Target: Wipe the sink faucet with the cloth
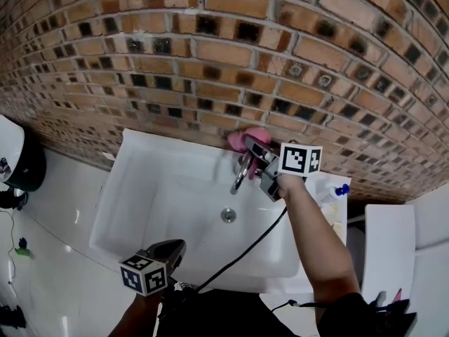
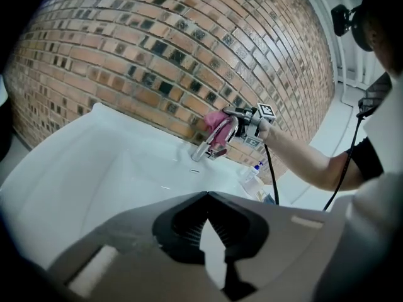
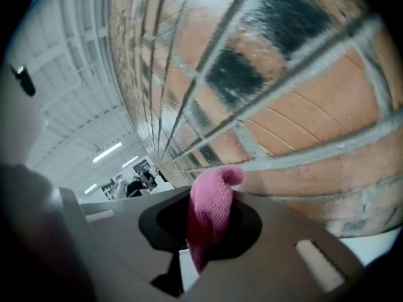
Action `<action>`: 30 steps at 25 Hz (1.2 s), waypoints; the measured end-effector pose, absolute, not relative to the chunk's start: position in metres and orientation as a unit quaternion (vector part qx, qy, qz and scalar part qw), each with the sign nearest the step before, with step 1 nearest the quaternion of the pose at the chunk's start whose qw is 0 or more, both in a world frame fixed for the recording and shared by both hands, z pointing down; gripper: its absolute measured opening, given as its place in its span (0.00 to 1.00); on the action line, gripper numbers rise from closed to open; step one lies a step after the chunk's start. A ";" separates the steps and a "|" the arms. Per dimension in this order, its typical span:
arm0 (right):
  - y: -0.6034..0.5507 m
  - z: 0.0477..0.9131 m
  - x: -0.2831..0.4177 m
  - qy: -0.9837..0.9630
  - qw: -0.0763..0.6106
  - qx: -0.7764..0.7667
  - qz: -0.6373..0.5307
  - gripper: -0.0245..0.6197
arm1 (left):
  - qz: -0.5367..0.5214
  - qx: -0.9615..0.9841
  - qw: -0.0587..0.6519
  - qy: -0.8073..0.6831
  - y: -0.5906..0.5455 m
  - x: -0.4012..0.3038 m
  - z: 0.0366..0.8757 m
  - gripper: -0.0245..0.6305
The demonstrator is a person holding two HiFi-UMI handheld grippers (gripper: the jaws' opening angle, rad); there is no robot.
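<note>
Currently our right gripper [image 3: 203, 234] has its jaws pinched on a pink knitted cloth [image 3: 213, 200], a fold of which stands up between them and pokes out past the tips. Its own view shows only that fold and, close ahead, the red-brown brick wall [image 3: 302, 137]; the faucet does not show there. From the head view, the cloth sits bunched at the top of the curved chrome sink faucet [image 1: 240, 174], where the spout's arch comes nearest the wall, and the gripper reaches in from the right over the white rectangular sink [image 1: 140, 188]. The left gripper view puts the cloth right against the arch, though we cannot tell whether it presses on the metal or merely hangs behind it. Our left gripper [image 1: 170, 250] hovers low over the sink's near rim, well apart from the faucet, jaws closed tip to tip with nothing between them. A small clear bottle with a blue cap [image 1: 337, 194] sits on the ledge to the right of the sink.

We judge the wiping to be under way at the faucet's upper bend. The next move, we think, calls for dragging the cloth down along the spout toward its outlet and around the base, with the pinch firm enough that the fold does not slip out and the jaw tips clear of the brick.
</note>
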State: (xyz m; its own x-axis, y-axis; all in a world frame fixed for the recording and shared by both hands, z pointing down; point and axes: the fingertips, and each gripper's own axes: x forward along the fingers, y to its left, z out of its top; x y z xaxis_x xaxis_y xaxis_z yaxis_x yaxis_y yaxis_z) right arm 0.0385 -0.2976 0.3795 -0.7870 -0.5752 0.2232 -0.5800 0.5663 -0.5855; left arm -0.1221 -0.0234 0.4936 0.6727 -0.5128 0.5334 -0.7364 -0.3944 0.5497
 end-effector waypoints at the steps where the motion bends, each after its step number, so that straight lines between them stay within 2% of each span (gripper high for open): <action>1: -0.294 0.376 0.034 -0.895 0.022 0.328 0.302 0.11 | 0.140 0.824 0.397 -0.378 -0.022 -0.125 0.493 0.04; 10: -0.244 0.366 0.003 -0.919 0.172 0.347 0.072 0.11 | 0.147 0.838 0.386 -0.357 0.000 -0.140 0.489 0.04; 18: -0.203 0.379 -0.018 -0.907 0.234 0.351 -0.002 0.11 | 0.161 0.849 0.379 -0.332 0.015 -0.150 0.491 0.04; 30: -0.160 0.402 -0.025 -0.902 0.169 0.395 0.035 0.11 | 0.173 0.858 0.369 -0.313 0.024 -0.165 0.487 0.04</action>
State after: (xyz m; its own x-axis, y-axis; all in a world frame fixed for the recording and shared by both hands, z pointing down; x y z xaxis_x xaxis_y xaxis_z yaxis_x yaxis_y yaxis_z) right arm -0.0251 -0.1596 0.4024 -0.6308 -0.7012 0.3323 -0.7251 0.6852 0.0694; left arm -0.1651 0.0235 0.4870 0.7438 -0.4095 0.5283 -0.6652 -0.5311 0.5248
